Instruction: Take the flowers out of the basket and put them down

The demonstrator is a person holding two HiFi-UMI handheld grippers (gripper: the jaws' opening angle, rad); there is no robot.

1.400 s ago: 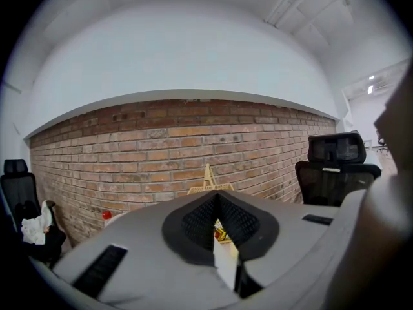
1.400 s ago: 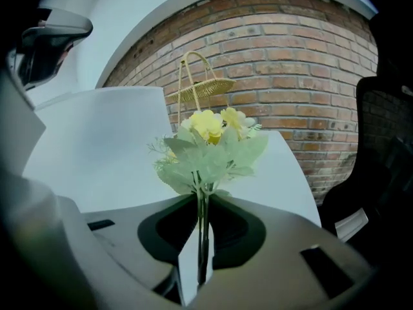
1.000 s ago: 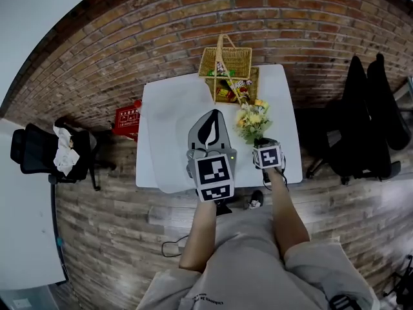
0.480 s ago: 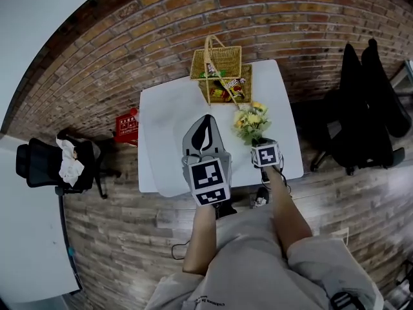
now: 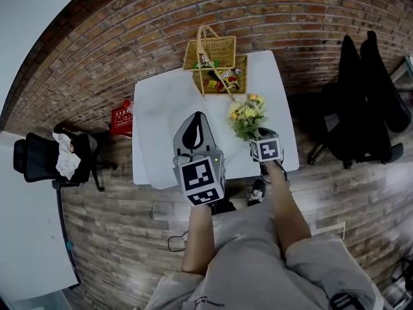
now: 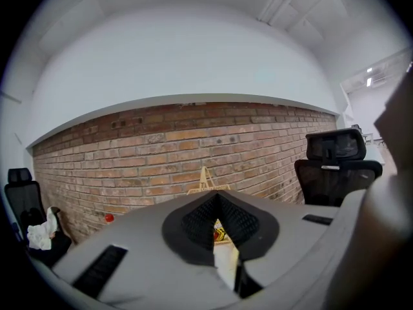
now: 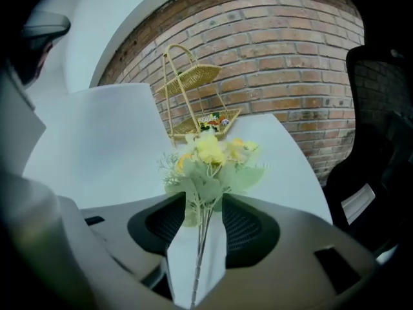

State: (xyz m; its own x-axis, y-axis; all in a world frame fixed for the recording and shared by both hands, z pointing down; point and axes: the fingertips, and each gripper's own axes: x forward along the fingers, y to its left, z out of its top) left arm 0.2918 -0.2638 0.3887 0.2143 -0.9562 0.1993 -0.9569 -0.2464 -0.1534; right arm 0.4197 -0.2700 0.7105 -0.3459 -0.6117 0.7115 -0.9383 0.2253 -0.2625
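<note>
A bunch of yellow flowers (image 5: pixel 247 116) with pale green leaves lies on the white table (image 5: pixel 161 108), in front of the wicker basket (image 5: pixel 215 62). My right gripper (image 5: pixel 261 137) is at the stem end. In the right gripper view the thin stems (image 7: pixel 200 250) run between the jaws of the right gripper (image 7: pixel 205 202). These jaws have just been opening, and a gap shows on both sides of the stems, so the pads do not press. My left gripper (image 5: pixel 195 116) hovers over the table's middle, its tips (image 6: pixel 217 197) together and nothing held.
The basket (image 7: pixel 193 102) holds coloured snack packets (image 5: pixel 219 79) and stands at the table's far edge by the brick wall. A black chair (image 5: pixel 361 108) is to the right. On the left are a chair with white cloth (image 5: pixel 55 157) and a red box (image 5: pixel 120 120).
The whole picture has drifted a little with the head. Both grippers and the flowers keep their places on the table.
</note>
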